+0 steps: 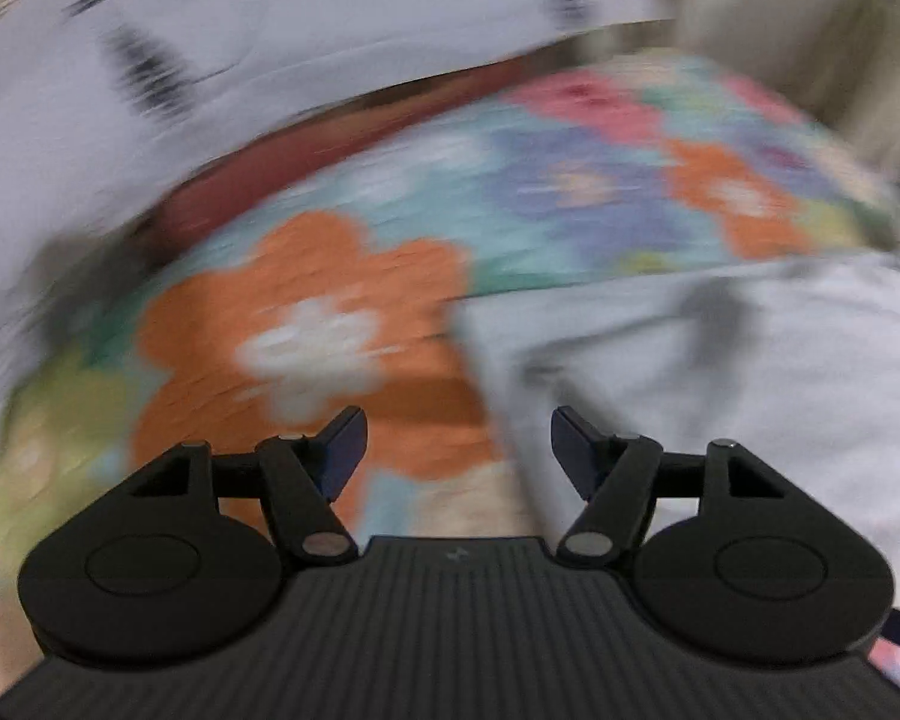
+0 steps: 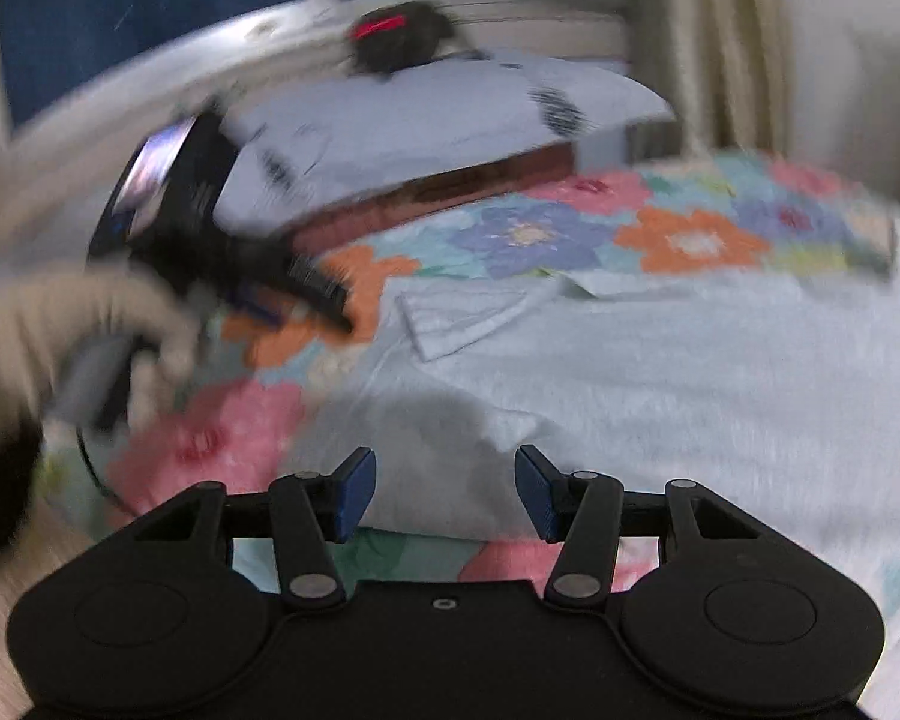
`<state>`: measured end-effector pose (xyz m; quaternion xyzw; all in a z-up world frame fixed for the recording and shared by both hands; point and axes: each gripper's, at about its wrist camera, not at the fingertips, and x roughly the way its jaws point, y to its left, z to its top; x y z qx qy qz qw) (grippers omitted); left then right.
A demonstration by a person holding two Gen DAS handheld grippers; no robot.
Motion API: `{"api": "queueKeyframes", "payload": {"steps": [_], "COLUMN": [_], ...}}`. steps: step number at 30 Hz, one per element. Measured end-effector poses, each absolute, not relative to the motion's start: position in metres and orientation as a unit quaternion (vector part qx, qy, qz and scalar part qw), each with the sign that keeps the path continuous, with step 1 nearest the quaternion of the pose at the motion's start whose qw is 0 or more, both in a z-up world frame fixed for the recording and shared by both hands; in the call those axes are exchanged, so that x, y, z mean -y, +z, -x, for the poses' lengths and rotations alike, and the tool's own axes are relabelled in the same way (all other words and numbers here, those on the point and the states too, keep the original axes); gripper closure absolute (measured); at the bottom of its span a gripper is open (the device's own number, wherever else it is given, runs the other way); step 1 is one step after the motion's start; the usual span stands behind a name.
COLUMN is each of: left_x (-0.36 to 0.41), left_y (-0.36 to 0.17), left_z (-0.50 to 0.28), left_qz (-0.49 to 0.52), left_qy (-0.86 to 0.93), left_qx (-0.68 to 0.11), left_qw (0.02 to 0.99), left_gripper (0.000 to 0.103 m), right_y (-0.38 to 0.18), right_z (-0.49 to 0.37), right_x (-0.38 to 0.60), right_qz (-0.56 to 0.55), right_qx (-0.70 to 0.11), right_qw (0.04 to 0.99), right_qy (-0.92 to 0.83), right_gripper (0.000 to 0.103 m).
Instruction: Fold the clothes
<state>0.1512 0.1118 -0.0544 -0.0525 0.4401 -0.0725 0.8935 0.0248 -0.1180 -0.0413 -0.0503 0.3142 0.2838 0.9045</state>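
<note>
Two pillows (image 2: 438,114) top the floral bedspread (image 1: 342,276).

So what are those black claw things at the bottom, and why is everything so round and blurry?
Those are tongs. A person holds one in each hand, and each has a small camera looking out along its two fingers. The lens is very wide, so straight things bend, and the hands are moving fast, so it smears.

One picture comes from the left tongs, the other from the right tongs. Both are open and hold nothing.

Below them is a bed with a flowery blanket. A pale shirt lies spread on it, waiting to be folded. At the far end sits a white pillow with something dark on top; it is too blurry to name. In the right picture you can also see the left tongs and the person's hand holding them.
</note>
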Motion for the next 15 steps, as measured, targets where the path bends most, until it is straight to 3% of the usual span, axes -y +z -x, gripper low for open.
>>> {"api": "queueKeyframes", "payload": {"steps": [3, 7, 15], "left_x": [-0.082, -0.04, -0.11], "left_y": [-0.056, -0.087, -0.076], "left_z": [-0.152, -0.174, -0.21], "left_qz": [0.024, -0.129, -0.03], "left_qy": [-0.165, -0.121, 0.068], "left_qx": [-0.435, -0.453, -0.424], "left_qw": [0.885, 0.874, 0.903], "left_gripper": [0.021, 0.017, 0.018], "right_y": [-0.047, -0.054, -0.052], "right_z": [-0.019, -0.025, -0.032], "right_x": [0.085, 0.065, 0.062], "right_qz": [0.12, 0.125, 0.096], "right_qx": [-0.307, -0.307, -0.327], "right_qw": [0.897, 0.897, 0.9], "right_qy": [0.295, 0.293, 0.273], "right_gripper": [0.046, 0.046, 0.046]}}
